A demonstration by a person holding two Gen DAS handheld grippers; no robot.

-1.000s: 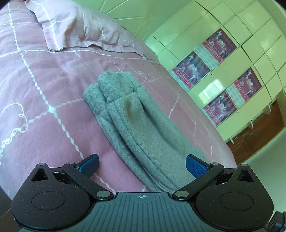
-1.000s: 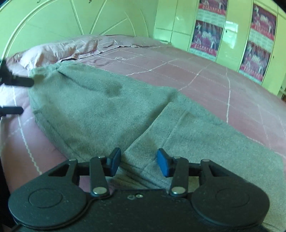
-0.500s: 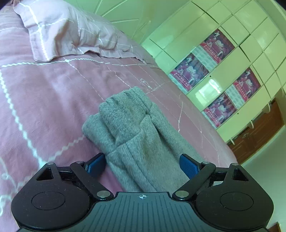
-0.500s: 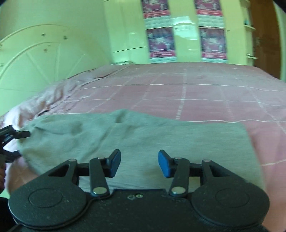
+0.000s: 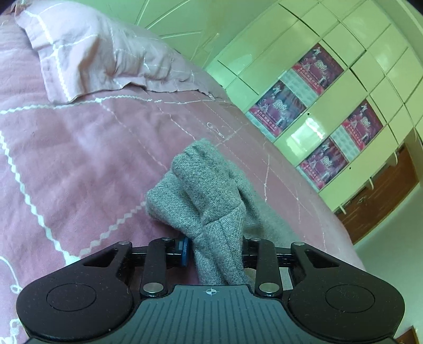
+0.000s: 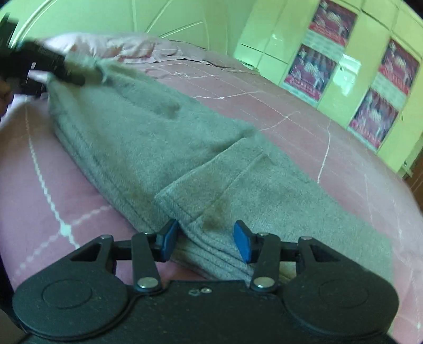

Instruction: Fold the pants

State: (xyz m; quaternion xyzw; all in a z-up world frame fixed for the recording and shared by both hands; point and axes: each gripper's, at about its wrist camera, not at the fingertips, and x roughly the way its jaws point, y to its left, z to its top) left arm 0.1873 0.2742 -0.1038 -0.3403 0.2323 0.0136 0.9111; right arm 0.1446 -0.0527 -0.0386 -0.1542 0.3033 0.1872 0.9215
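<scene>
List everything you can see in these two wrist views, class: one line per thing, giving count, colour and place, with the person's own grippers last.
Pants: one pair, grey, lying along the bed, one end bunched in the left gripper.
Bedspread: one, pink with white grid lines, under the pants.
Pillow: one, pale pink, at the head of the bed.
Headboard: one, pale green, behind the pillow.
Wardrobe: one, pale green panels, beyond the bed.
Posters: four, red, on the wardrobe doors.
Left gripper: black with blue pads, shut on the bunched end of the pants.
Right gripper: black with blue pads, jaws apart, straddling the near edge of the pants.
</scene>
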